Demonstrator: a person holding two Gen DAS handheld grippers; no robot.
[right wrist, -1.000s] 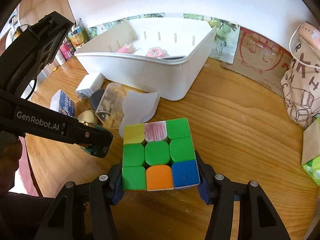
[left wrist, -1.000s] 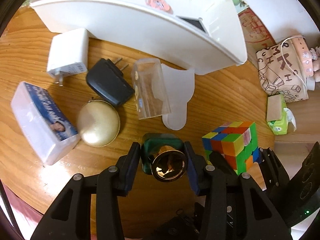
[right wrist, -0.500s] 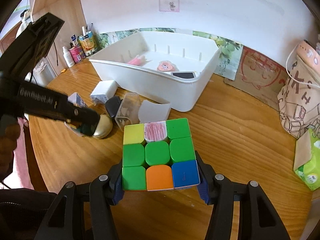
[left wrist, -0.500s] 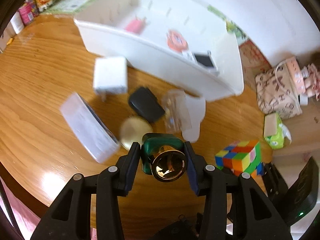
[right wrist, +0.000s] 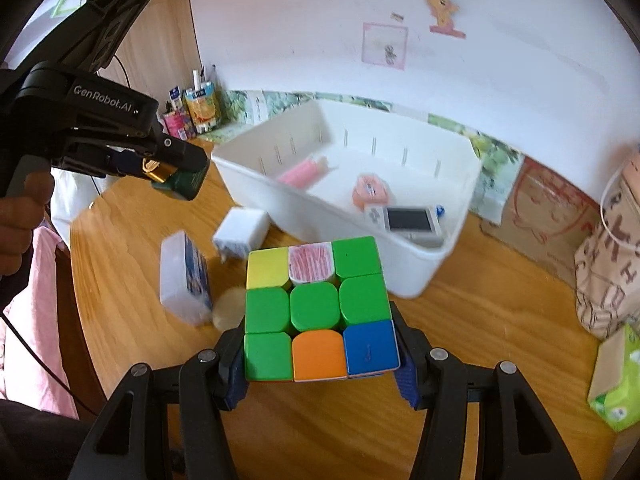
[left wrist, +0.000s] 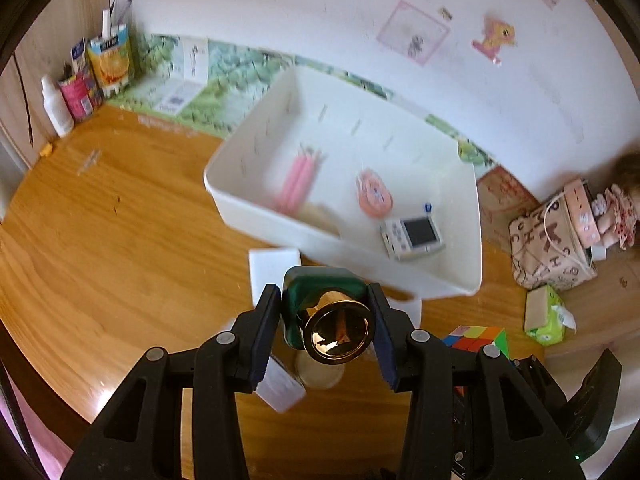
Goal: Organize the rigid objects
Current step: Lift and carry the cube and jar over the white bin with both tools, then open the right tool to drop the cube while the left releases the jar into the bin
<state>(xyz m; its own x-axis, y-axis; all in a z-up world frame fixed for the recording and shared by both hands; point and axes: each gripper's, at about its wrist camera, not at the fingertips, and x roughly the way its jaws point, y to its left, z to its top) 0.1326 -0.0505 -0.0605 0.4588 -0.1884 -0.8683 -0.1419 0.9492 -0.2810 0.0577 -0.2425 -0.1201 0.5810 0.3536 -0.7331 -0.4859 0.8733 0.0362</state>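
My left gripper (left wrist: 326, 312) is shut on a green bottle with a gold cap (left wrist: 336, 330), held in the air above the wooden table (left wrist: 100, 248). In the right wrist view that bottle (right wrist: 180, 178) hangs at the upper left, short of the white bin (right wrist: 420, 272). My right gripper (right wrist: 320, 360) is shut on a coloured puzzle cube (right wrist: 316, 308), lifted off the table in front of the bin. The white bin (left wrist: 248, 200) holds pink pens (left wrist: 298, 180), a pink round item (left wrist: 374, 196) and a small handheld game console (left wrist: 414, 236).
On the table lie a white charger (right wrist: 240, 234), a clear box with a blue label (right wrist: 184, 276) and a gold round case (right wrist: 228, 308). A patterned bag (right wrist: 608, 280) and a green tissue pack (right wrist: 616, 384) stand at the right. Cartons and bottles (left wrist: 92, 72) line the back left corner.
Both grippers have risen with their loads. The left wrist view now looks over the bin's inside; the loose objects have dropped below its fingers. The cube stays gripped.
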